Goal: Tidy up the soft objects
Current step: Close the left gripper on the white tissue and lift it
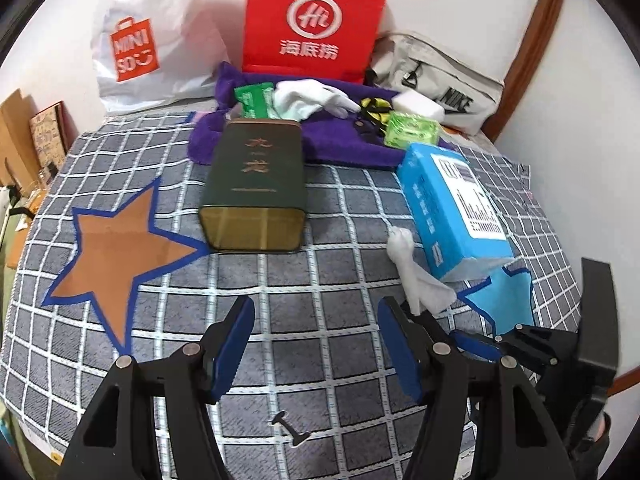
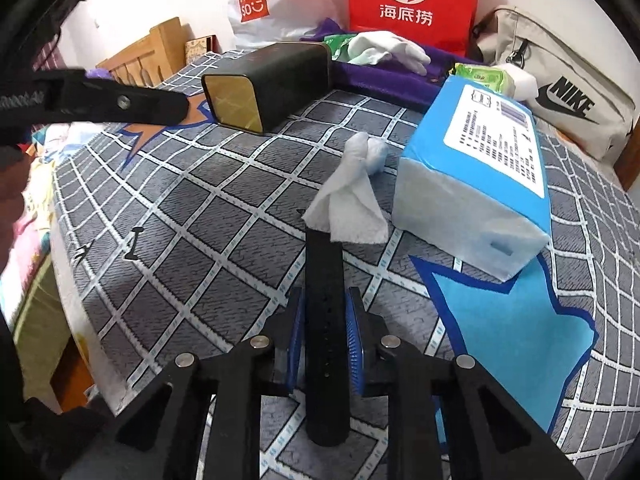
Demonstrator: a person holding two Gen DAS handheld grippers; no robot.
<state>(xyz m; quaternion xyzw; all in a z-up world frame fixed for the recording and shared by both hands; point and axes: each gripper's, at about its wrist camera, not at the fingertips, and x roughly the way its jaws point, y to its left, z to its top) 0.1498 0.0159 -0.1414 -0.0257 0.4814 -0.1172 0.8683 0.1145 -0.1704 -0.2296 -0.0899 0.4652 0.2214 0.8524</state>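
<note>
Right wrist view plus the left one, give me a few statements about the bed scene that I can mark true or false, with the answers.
1. The right gripper is shut on a black strap. True.
2. The dark green tin stands upright. False: it lies on its side, its gold end facing the camera.
3. A crumpled white tissue lies beside the blue tissue pack. True.
4. The left gripper holds the white tissue. False: its jaws are open with nothing between them.
5. The red paper bag lies flat. False: it stands upright at the back.
</note>
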